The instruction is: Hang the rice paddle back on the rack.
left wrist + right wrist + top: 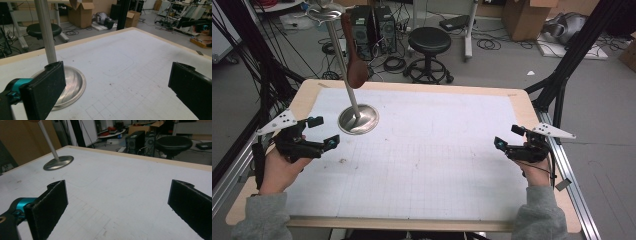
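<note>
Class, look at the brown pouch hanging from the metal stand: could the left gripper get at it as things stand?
Probably yes. The left gripper sits open beside the stand's round base, and nothing lies between them on the table. The brown pouch hangs well above the base, so the hand would have to lift.

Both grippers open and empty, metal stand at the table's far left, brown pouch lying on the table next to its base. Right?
Nearly. The brown pouch is not lying on the table; in the high view it hangs from the top of the metal stand, above the round base. The rest holds: left gripper and right gripper are both open and empty.
</note>
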